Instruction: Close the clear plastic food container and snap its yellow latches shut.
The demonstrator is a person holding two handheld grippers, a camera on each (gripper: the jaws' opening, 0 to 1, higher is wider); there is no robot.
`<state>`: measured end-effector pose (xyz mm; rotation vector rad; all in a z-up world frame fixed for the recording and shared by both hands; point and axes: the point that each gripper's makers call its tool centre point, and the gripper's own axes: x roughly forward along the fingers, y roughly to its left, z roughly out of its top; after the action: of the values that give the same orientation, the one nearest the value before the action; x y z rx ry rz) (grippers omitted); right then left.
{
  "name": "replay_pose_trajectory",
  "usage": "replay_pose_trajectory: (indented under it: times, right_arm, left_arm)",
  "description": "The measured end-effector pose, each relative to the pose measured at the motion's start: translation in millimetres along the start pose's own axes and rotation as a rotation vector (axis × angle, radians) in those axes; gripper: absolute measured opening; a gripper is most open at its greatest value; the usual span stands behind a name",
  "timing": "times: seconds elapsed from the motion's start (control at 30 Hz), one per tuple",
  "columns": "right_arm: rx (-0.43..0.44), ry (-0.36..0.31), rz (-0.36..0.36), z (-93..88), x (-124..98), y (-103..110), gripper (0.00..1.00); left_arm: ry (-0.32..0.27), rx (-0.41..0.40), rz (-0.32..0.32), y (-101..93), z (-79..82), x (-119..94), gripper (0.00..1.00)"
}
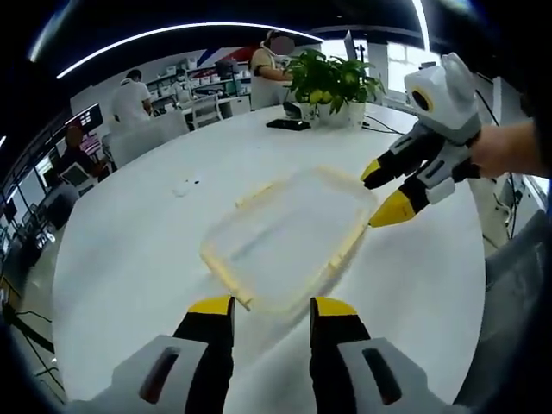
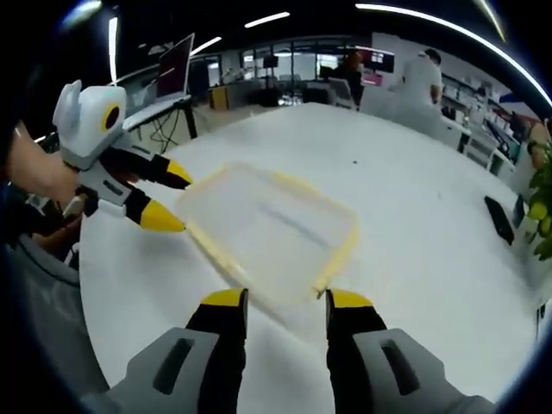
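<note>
A clear plastic food container (image 1: 289,235) (image 2: 269,228) with pale yellow latches along its rim lies flat on the white table (image 1: 138,250) (image 2: 414,216). In the left gripper view my left gripper (image 1: 272,307) is open, its yellow tips just short of the container's near edge. My right gripper (image 1: 379,194) comes in from the right, open, its tips at the container's far right corner. The right gripper view has my right gripper (image 2: 286,299) open at the container's near edge, and my left gripper (image 2: 172,198) open at the container's left side.
A potted green plant (image 1: 332,82) and a dark flat device (image 1: 287,124) (image 2: 500,220) stand near the table's far edge. Several people sit at desks beyond the table. A laptop (image 2: 174,65) stands on a side desk. A hand (image 1: 500,151) holds the right gripper.
</note>
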<state>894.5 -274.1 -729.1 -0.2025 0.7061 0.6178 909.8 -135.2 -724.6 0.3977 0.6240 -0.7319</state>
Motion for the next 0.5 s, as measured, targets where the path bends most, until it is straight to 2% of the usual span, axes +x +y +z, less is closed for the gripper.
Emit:
replay_pose_trajectory:
  times: [0.5]
  right_arm:
    - [0.004,-0.009,0.005,9.2,9,10,0.31]
  left_arm:
    - [0.015,-0.003,0.022,17.5,-5.8,-3,0.28]
